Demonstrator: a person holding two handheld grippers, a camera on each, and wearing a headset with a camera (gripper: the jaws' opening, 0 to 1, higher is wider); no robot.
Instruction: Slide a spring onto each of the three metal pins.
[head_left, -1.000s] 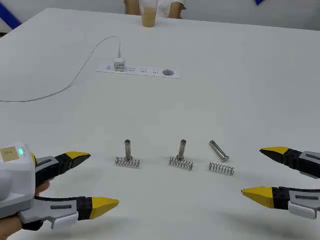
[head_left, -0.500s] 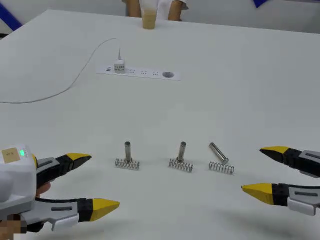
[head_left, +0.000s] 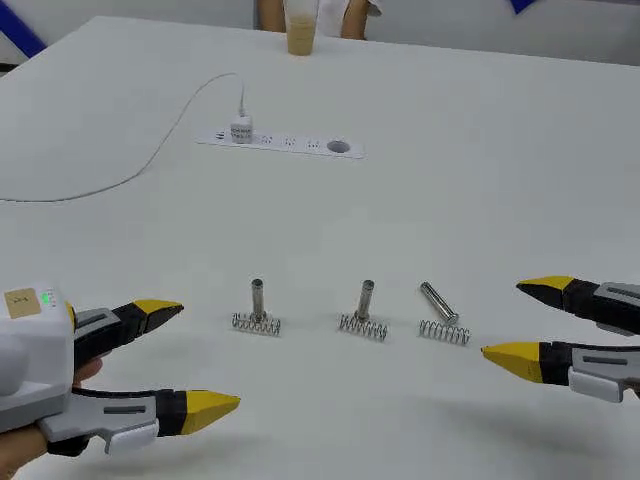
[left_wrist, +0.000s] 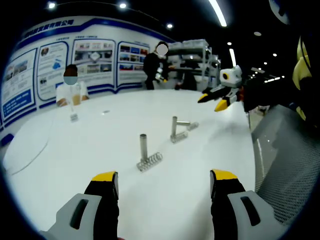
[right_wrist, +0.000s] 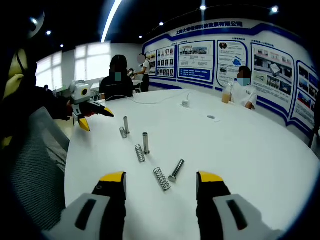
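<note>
Three metal pins stand or lie in a row on the white table. The left pin (head_left: 258, 296) and the middle pin (head_left: 366, 298) stand upright, the right pin (head_left: 437, 302) lies on its side. A spring lies in front of each: left spring (head_left: 256, 324), middle spring (head_left: 362, 327), right spring (head_left: 444, 332). My left gripper (head_left: 197, 356) is open at the lower left, apart from the left spring (left_wrist: 150, 161). At the right my right gripper (head_left: 515, 320) is open, close to the right spring (right_wrist: 161, 178) and lying pin (right_wrist: 176, 170).
A white power strip (head_left: 280, 143) with a plugged charger and cable (head_left: 130, 165) lies further back. A cup of drink (head_left: 300, 30) stands at the far edge, where a person sits. Other people (right_wrist: 118, 75) are around the table.
My right gripper has drifted slightly left toward the right spring. The left gripper and the pins and springs stay where they were.
</note>
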